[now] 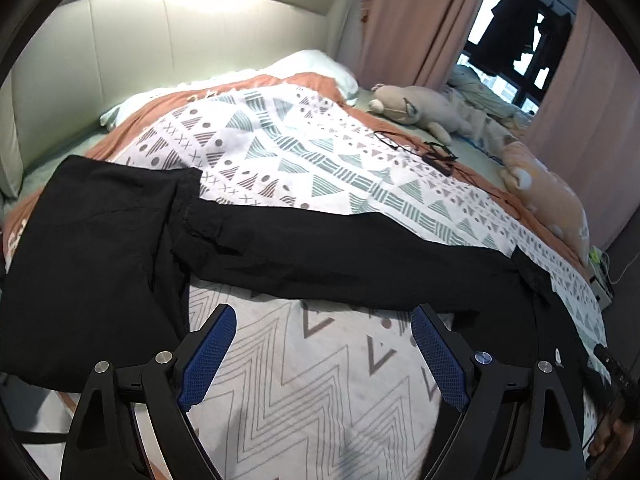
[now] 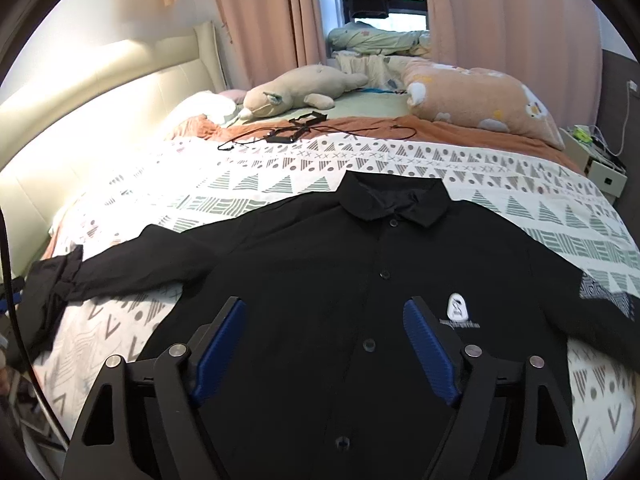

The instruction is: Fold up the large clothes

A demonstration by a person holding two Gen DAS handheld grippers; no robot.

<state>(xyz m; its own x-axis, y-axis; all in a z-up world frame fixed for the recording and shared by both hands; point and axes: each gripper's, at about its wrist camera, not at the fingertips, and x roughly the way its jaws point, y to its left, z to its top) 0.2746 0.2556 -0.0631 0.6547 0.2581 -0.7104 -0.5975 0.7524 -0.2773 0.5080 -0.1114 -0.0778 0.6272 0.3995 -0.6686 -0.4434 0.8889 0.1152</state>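
Observation:
A black button-up shirt [image 2: 360, 280] lies face up and spread out on the patterned bedspread [image 2: 200, 188], collar at the far side, a white logo [image 2: 457, 307] on its chest. One long sleeve [image 1: 340, 256] stretches across the left wrist view. A second black garment [image 1: 88, 260] lies folded at that view's left. My left gripper [image 1: 324, 316] is open and empty above the bedspread [image 1: 312, 380], just short of the sleeve. My right gripper [image 2: 324, 308] is open and empty above the shirt's front.
A grey plush toy [image 2: 296, 92] and an orange patterned pillow [image 2: 480, 100] lie at the far side of the bed. A black cable with a small device [image 2: 296, 132] rests on the blanket. A padded headboard [image 1: 160, 40] and pink curtains [image 2: 260, 20] border the bed.

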